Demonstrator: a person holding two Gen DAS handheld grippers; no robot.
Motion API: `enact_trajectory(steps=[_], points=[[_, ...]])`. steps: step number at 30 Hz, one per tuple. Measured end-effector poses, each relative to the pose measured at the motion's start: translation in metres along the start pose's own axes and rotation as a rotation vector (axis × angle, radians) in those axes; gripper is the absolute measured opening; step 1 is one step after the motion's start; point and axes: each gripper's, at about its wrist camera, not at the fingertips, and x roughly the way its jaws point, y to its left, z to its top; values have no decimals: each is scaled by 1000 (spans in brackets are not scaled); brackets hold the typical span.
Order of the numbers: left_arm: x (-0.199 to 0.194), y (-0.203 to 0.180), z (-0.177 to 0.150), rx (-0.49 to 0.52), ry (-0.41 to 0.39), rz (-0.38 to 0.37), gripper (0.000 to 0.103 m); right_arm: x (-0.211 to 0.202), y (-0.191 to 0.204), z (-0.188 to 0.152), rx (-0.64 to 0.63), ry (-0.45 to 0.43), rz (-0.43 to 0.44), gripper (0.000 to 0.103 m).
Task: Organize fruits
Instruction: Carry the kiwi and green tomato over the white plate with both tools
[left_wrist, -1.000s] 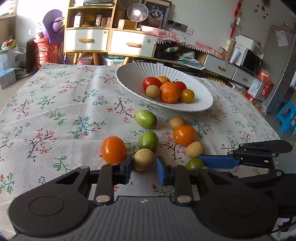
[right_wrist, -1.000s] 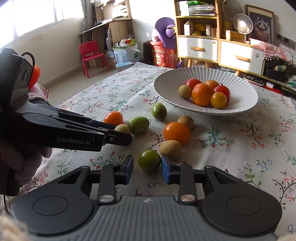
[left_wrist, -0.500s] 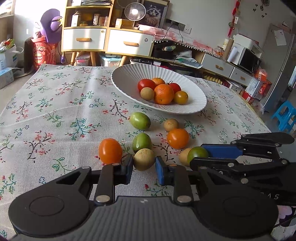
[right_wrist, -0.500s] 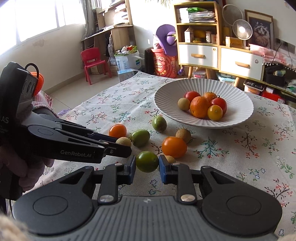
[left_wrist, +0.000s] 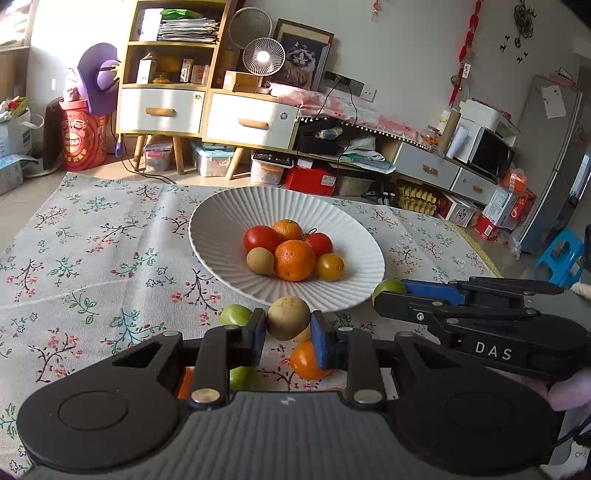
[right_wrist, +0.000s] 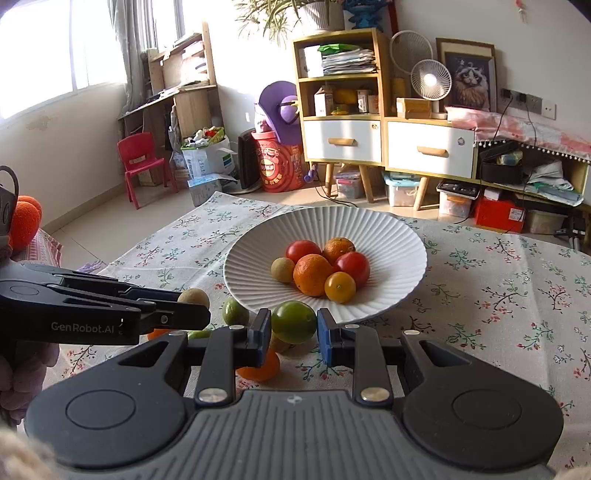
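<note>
My left gripper (left_wrist: 288, 328) is shut on a tan round fruit (left_wrist: 288, 317), held above the tablecloth just short of the white ribbed bowl (left_wrist: 218, 221). My right gripper (right_wrist: 293, 328) is shut on a green fruit (right_wrist: 294, 321), also raised in front of the bowl (right_wrist: 399, 243). The bowl holds several fruits: oranges, red tomatoes, a yellow one and a tan one (left_wrist: 260, 260). In the left wrist view the right gripper (left_wrist: 386, 291) shows at the right with its green fruit (left_wrist: 388, 287). In the right wrist view the left gripper (right_wrist: 190, 301) shows at the left with its tan fruit (right_wrist: 194, 296).
Loose fruits lie on the flowered tablecloth (left_wrist: 92, 258) below the grippers: a green one (left_wrist: 235, 314), an orange one (left_wrist: 304, 363), another green one (right_wrist: 234, 312) and an orange one (right_wrist: 260, 365). Cabinets and clutter stand beyond the table's far edge.
Both grippers closed on their fruits, lifted them off the cloth and moved toward the bowl. The loose fruits now sit lower in both views.
</note>
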Motion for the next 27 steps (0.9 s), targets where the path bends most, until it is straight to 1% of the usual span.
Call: enact_trajectory(steps=[3, 6, 9, 13, 16, 19, 21, 24, 27], points=[[9, -3, 8, 10, 4, 1, 14, 6, -12, 4, 22, 5, -22, 24], [19, -3, 19, 38, 8, 17, 14, 10, -18, 8, 22, 4, -41, 24], [30, 3, 30, 41, 18, 28, 14, 17, -27, 15, 14, 0, -61, 24], [48, 12, 48, 32, 25, 32, 14, 28, -36, 19, 15, 11, -57, 24], [62, 17, 65, 14, 36, 13, 14, 39, -39, 22, 16, 19, -55, 24], [78, 19, 80, 15, 57, 2, 14, 47, -42, 25, 26, 21, -56, 24], [91, 21, 86, 11, 92, -10, 14, 54, -44, 27, 41, 26, -52, 24], [107, 25, 90, -3, 131, -3, 14, 65, -49, 30, 68, 41, -58, 24], [116, 29, 91, -23, 142, -1, 14, 69, -52, 32, 89, 49, -45, 24]])
